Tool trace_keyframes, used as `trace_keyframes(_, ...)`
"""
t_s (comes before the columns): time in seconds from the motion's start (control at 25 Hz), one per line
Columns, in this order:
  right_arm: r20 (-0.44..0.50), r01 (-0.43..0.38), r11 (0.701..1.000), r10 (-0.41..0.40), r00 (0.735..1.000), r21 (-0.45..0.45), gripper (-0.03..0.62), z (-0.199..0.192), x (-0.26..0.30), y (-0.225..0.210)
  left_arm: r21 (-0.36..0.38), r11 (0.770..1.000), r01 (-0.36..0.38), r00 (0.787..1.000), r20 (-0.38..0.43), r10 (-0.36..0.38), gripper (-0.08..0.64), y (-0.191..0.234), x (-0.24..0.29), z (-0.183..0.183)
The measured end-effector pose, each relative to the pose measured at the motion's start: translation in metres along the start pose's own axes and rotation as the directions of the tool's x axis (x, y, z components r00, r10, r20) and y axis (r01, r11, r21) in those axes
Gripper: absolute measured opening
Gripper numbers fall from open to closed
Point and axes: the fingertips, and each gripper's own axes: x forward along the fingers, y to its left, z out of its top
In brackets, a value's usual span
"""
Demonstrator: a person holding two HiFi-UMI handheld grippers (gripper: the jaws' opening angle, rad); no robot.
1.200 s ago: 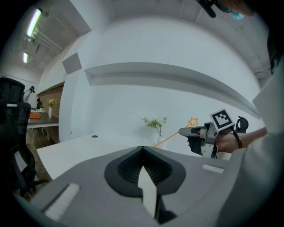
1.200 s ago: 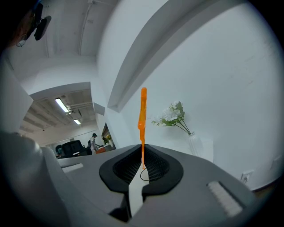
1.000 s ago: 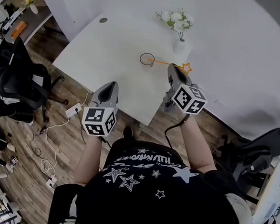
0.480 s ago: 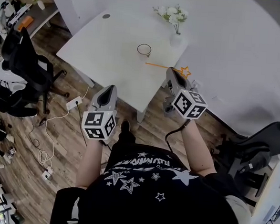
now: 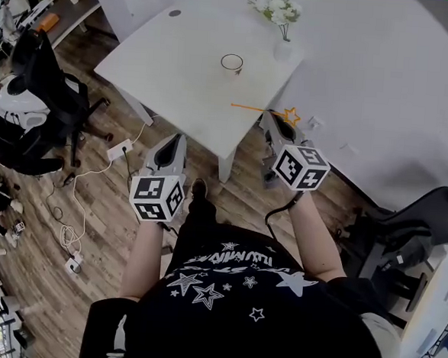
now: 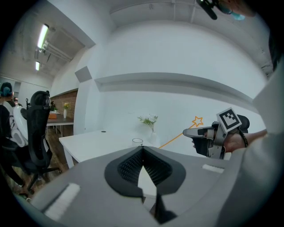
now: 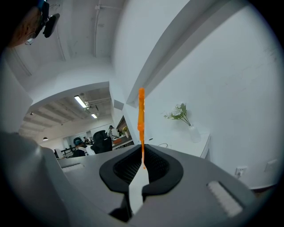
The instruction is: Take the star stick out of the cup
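The star stick (image 5: pixel 256 108) is a thin orange rod with a star outline (image 5: pixel 291 116) at one end. My right gripper (image 5: pixel 273 117) is shut on it near the star, past the white table's (image 5: pixel 178 64) near edge. The rod points level towards the table, its free end well clear of the clear cup (image 5: pixel 232 62), which stands upright. In the right gripper view the stick (image 7: pixel 141 119) rises from between the closed jaws (image 7: pixel 143 168). My left gripper (image 5: pixel 177 139) hangs over the wooden floor, shut and empty (image 6: pixel 142 150); from it I see the cup (image 6: pixel 137 142) and the stick (image 6: pixel 177 136).
A vase of white flowers (image 5: pixel 283 22) stands at the table's far corner by the wall. A black office chair (image 5: pixel 39 85) is left of the table. A power strip (image 5: pixel 120 150) and cables lie on the floor. Desks and more chairs lie further left.
Both grippers have drawn back from the table. The stick's free end, which lay by the cup's rim, is now well clear of the cup. The cup has stayed put.
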Motion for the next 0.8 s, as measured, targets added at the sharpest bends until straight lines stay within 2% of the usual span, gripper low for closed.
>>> trace_keyframes(0.8, -0.078, -0.01, 1.0, 0.01, 0.997, 0.001, 0.029, -0.038, -0.029, 0.01, -0.014, 1.0, -0.013, 1.0, -0.025, 0.013, 0.003, -0.01, -0.025, -0.02)
